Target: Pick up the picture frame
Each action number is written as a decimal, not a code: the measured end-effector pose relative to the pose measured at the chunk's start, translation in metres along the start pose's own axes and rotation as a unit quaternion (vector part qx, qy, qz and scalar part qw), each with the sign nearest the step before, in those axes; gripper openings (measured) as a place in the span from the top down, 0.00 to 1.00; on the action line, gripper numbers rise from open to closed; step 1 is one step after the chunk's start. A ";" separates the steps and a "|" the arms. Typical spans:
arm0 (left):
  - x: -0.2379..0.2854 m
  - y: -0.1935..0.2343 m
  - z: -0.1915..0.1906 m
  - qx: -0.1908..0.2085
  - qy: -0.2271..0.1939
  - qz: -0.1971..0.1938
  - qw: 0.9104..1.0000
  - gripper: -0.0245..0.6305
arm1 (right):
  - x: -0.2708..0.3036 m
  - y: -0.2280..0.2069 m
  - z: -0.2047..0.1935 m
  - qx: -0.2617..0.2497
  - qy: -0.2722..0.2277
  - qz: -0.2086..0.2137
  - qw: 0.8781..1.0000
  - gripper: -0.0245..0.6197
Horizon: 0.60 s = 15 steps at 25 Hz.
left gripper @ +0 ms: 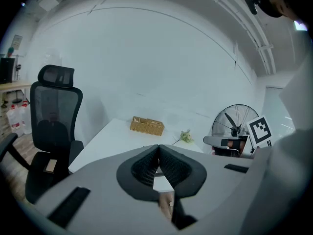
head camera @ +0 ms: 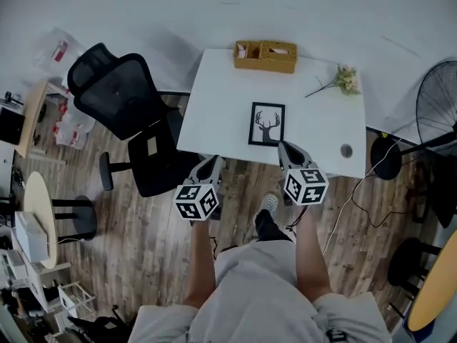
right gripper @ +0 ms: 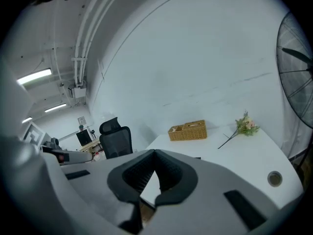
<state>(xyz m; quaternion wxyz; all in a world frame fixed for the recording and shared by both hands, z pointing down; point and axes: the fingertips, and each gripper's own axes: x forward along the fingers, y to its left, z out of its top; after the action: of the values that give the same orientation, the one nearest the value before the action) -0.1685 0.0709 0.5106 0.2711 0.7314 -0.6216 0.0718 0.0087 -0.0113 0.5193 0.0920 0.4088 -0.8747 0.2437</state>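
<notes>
Both grippers clenched empty (left gripper (head camera: 209,168), right gripper (head camera: 289,152)); unopened, they'd shove picture frame (head camera: 267,124) across bench (head camera: 214,106).

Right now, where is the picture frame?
In the head view, the picture frame lies flat on the white table near its front edge, just ahead of the right gripper, with the wicker basket at the far edge.

In the centre of the head view, the left gripper (head camera: 213,161) and the right gripper (head camera: 283,147) point toward the top of the frame, side by side and tilted slightly downward, each with jaws pressed together. Bare forearms (head camera: 202,263) reach up from the lower edge.
</notes>
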 end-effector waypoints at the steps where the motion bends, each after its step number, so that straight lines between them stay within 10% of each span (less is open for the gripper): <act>1: 0.011 -0.001 0.004 0.009 0.005 0.006 1.000 0.92 | 0.006 -0.008 0.003 0.004 -0.001 -0.002 1.000 0.93; 15: 0.100 -0.006 0.028 0.034 0.017 0.002 0.999 0.93 | 0.052 -0.095 -0.014 0.054 0.034 -0.058 0.996 0.93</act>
<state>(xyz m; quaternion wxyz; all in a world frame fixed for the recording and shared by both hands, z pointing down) -0.1479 -0.0292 0.5288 0.2568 0.7376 -0.6154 0.1058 0.0468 -0.0915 0.5832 0.1137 0.4547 -0.8313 0.2986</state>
